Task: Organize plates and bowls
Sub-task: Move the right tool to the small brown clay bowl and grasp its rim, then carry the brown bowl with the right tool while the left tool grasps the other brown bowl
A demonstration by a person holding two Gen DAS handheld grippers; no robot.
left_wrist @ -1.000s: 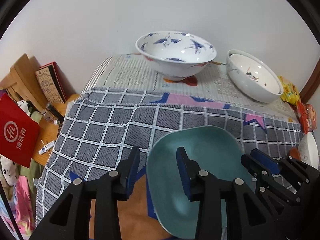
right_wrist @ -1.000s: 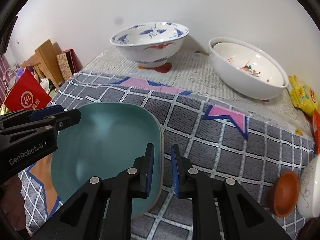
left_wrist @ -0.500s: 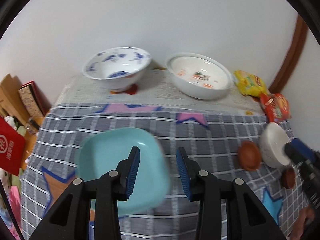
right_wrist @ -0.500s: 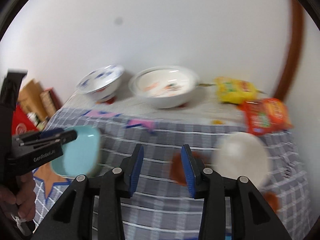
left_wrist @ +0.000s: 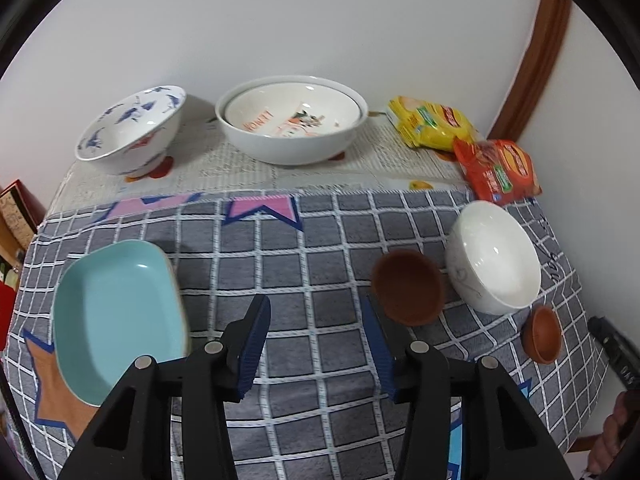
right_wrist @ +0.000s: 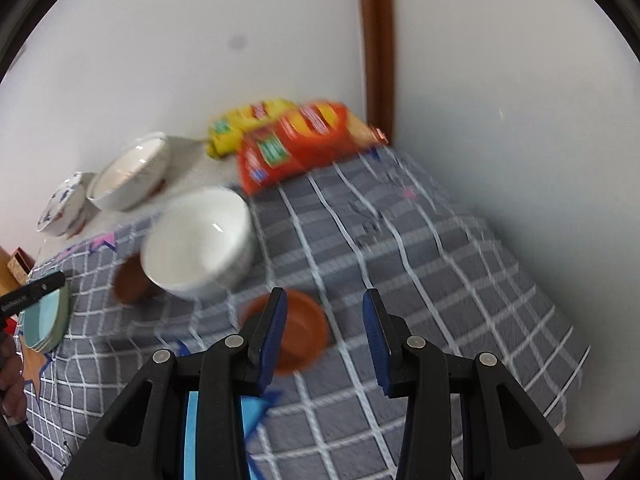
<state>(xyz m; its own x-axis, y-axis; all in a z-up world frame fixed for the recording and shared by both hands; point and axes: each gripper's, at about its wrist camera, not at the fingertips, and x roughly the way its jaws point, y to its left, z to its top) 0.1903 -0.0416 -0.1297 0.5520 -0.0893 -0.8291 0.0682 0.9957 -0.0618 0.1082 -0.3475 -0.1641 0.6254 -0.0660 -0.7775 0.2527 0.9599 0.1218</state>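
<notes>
A teal square plate lies on the checked cloth at the left, also at the left edge of the right wrist view. My left gripper is open and empty, above the cloth between the plate and a brown bowl. A white bowl and a small brown dish sit at the right. My right gripper is open and empty, just above the small brown dish, with the white bowl behind it.
A blue-patterned bowl and stacked large white bowls stand on newspaper at the back. Yellow and orange snack packs lie in the back right corner by the wall. The table's right edge drops off nearby.
Both grippers have pulled away from the teal plate and opened wider. The plate lies free on the cloth. The right gripper swung right to the small brown dish; the left view drew back.
</notes>
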